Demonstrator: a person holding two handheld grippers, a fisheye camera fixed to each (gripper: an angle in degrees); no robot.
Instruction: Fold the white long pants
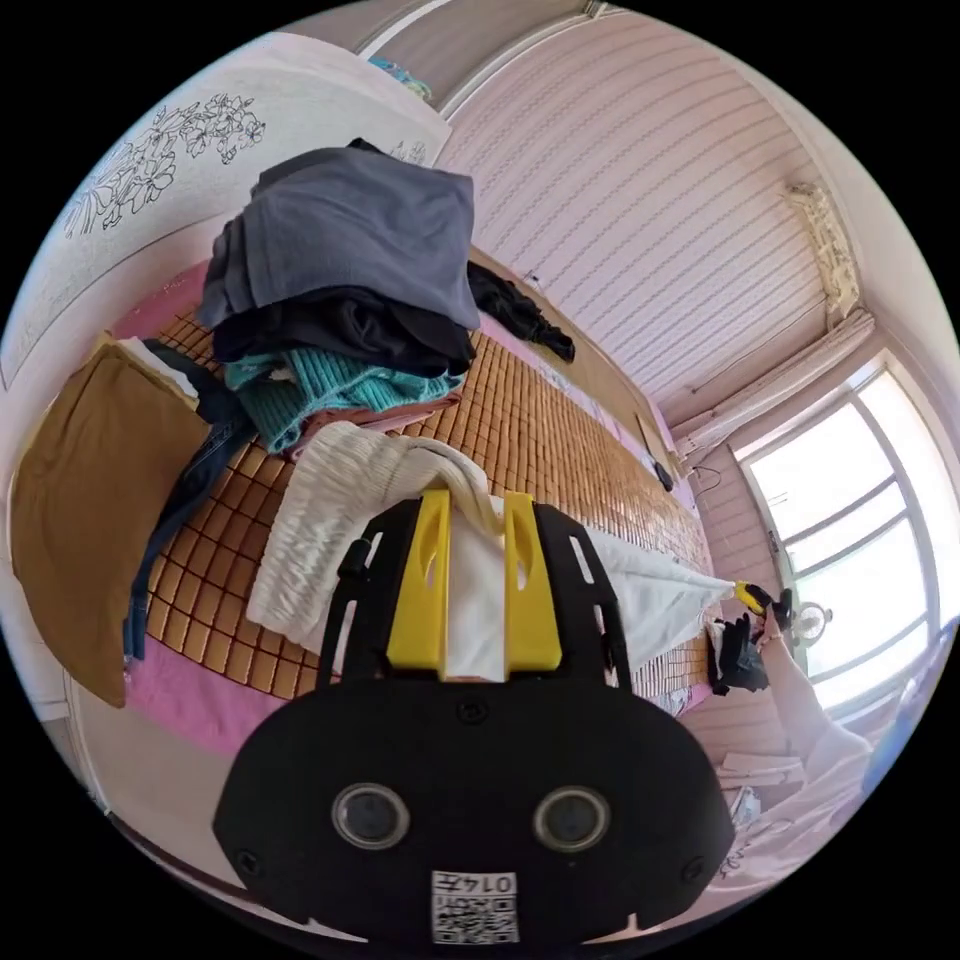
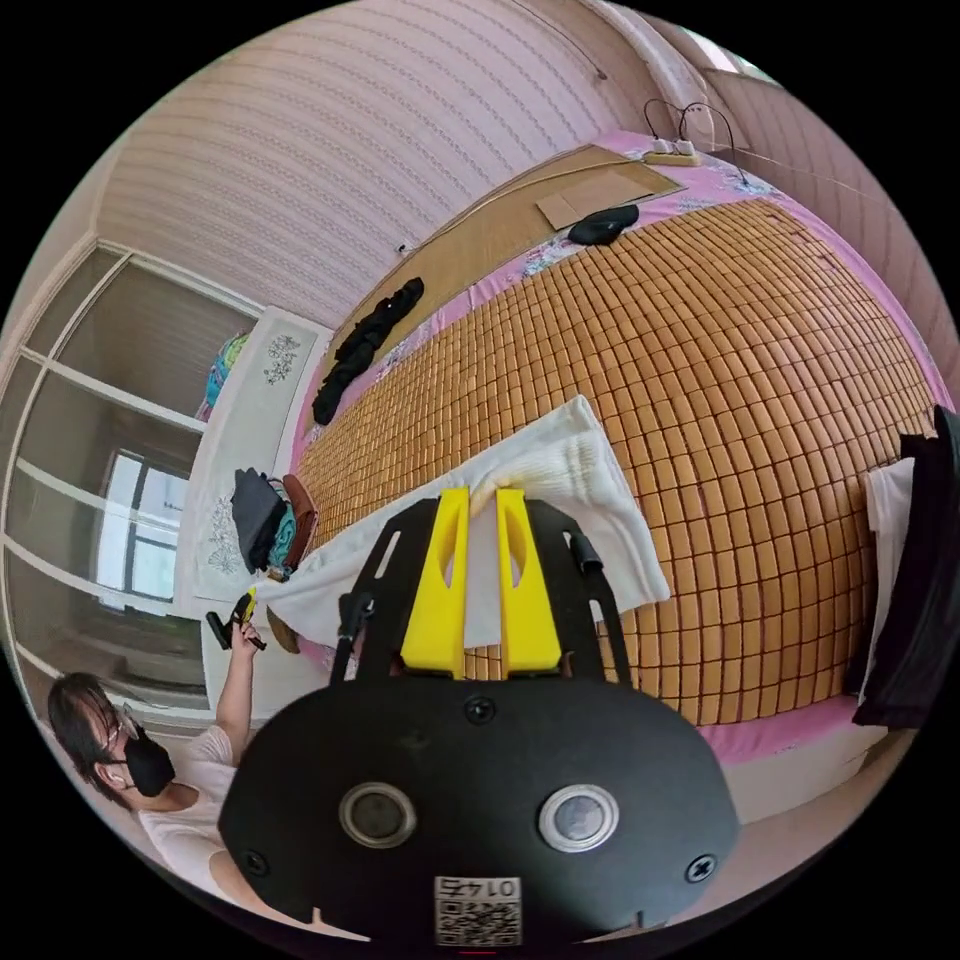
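Observation:
The white long pants (image 1: 320,530) lie stretched along the near edge of a bamboo mat (image 1: 560,430) on a bed. In the left gripper view my left gripper (image 1: 478,500) is shut on the bunched ribbed end of the pants. The cloth runs away to the right gripper (image 1: 748,594), held in a person's hand by the window. In the right gripper view my right gripper (image 2: 482,495) pinches the other ribbed end of the pants (image 2: 570,480), jaws nearly together. The cloth leads down-left to the left gripper (image 2: 240,612).
A tall stack of folded clothes (image 1: 350,300) stands just beyond the left gripper, with a brown cushion (image 1: 90,520) beside it. A black garment (image 2: 365,345) lies along the mat's far edge. Dark and white clothes (image 2: 915,570) sit at the mat's right end.

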